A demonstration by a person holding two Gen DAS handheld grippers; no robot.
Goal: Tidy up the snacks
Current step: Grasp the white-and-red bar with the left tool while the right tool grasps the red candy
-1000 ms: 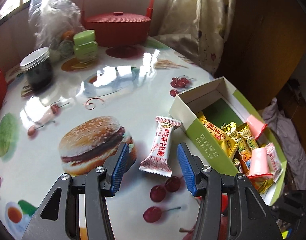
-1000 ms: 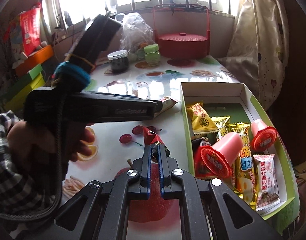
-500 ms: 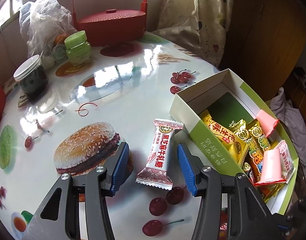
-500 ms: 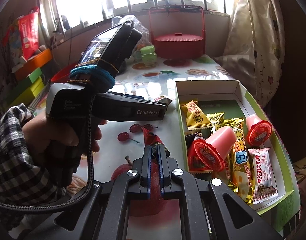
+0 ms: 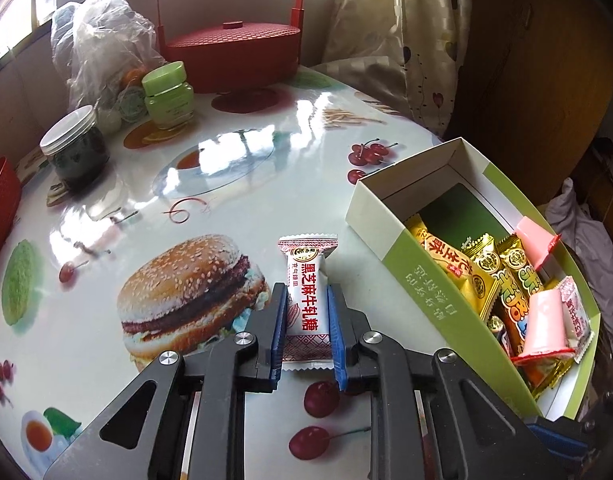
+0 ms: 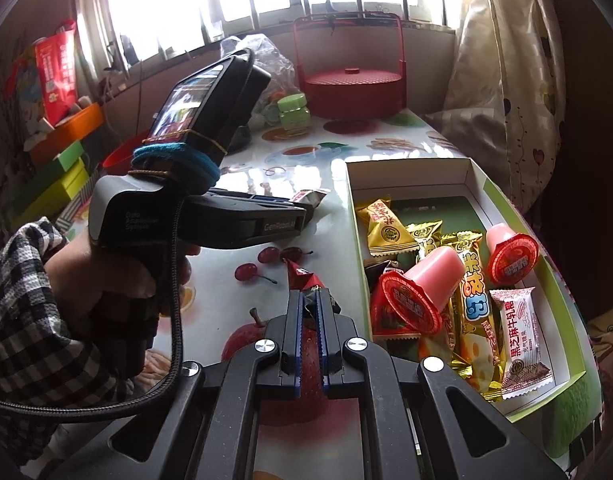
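So the left gripper (image 5: 306,320) is clamped on a white nougat candy (image 5: 308,300) lying flat on the worktop (image 5: 234,176), blue pads pressing its two long sides near the lower end. The candy's long axis runs straight away from the camera, the top crimp pointing toward the far side of the worktop, and the red print reads top to bottom. It sits just left of the green-and-white snack box (image 5: 418,276), close to the box's near-left wall but not touching it, right beside the burger printed on the cloth.

The right gripper (image 6: 311,312) is squeezed tight on a dark red wrapper (image 6: 302,280), a small crumpled thing with its tip pointing up and away, just left of the box.

Only the right wrist view gets the hand (image 6: 118,276) with the checked sleeve holding the left gripper's handle; there, just a corner of the nougat candy pokes out past the left gripper's nose. It also looks straight down into the box: yellow packs, two pink jelly cups (image 6: 422,292) and another nougat candy. The left wrist view sees the box slantwise but shows the dark jar (image 5: 76,148) clearly.
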